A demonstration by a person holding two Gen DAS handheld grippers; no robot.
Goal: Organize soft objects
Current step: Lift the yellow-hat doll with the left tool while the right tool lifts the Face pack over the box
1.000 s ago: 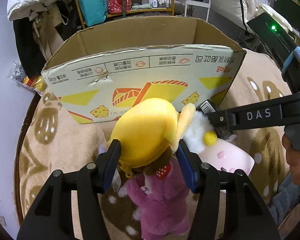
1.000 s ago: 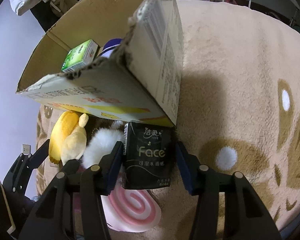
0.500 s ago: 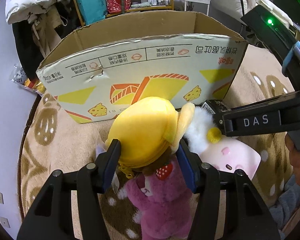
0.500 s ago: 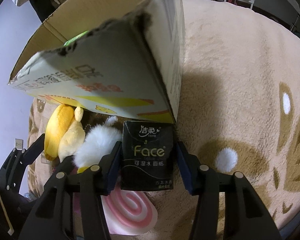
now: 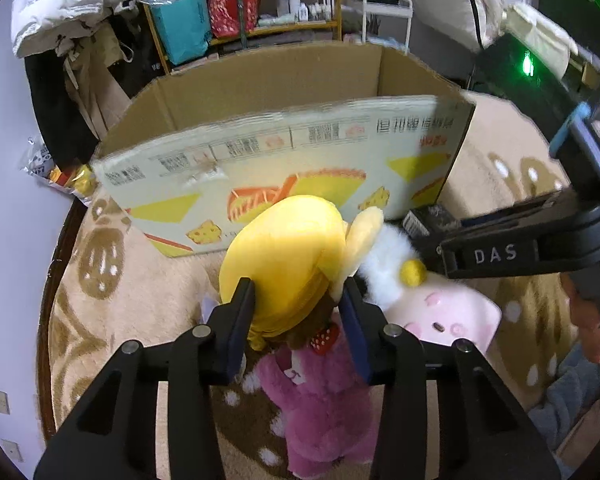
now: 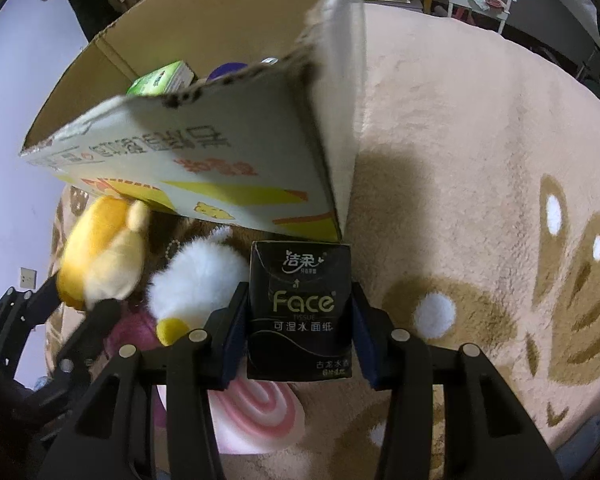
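Observation:
My left gripper [image 5: 298, 300] is shut on a yellow plush toy [image 5: 288, 256], held in front of the cardboard box [image 5: 260, 152]. A pink plush bear [image 5: 320, 400] lies under it on the rug; a white fluffy toy [image 5: 388, 256] and a pink pig plush [image 5: 440, 312] lie to its right. My right gripper [image 6: 298, 320] is shut on a black Face tissue pack [image 6: 300, 312], just in front of the box corner [image 6: 332, 184]. The yellow plush [image 6: 104, 256] and white toy [image 6: 196, 280] show at its left. A green tissue pack [image 6: 160, 80] lies inside the box.
A beige patterned rug [image 6: 480, 200] covers the floor. Shelves with bags [image 5: 220, 12] stand behind the box, and a pile of clothes [image 5: 68, 12] is at the back left. A white rack [image 5: 386, 16] stands at the back.
Both grippers have risen a little with their loads. The right gripper now sees over the box wall to the green pack again.

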